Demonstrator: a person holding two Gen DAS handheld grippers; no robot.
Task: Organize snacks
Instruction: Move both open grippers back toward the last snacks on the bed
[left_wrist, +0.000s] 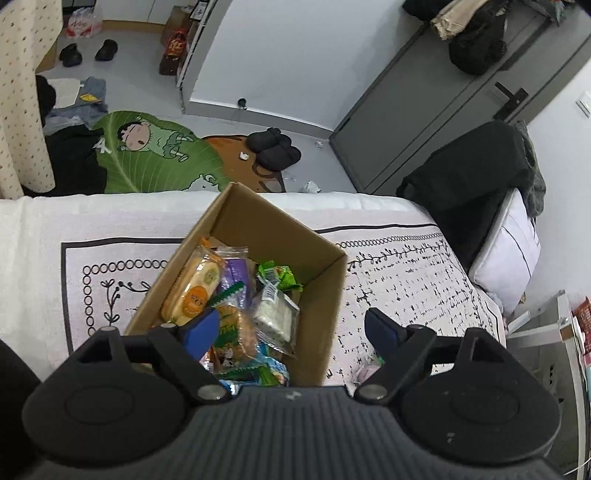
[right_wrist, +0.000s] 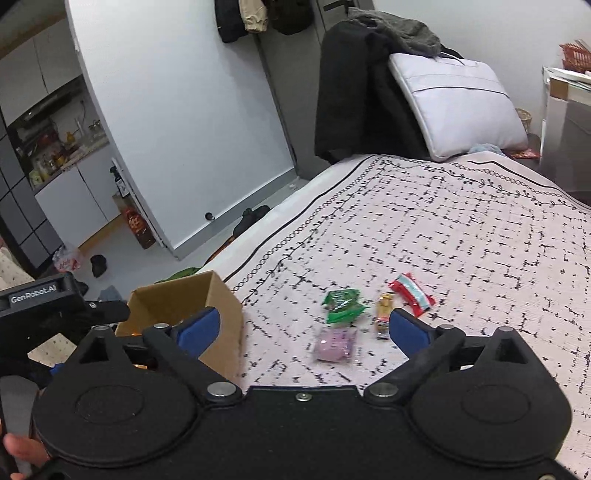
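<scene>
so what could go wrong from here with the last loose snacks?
1. The cardboard box is already heaped with packets; more dropped on top may slide out.
2. The pink packet, green packet and yellow packet lie close together, so the open right gripper may nudge or grab a neighbour.
3. The bedspread is soft; thin wrappers could press in and slip.
</scene>
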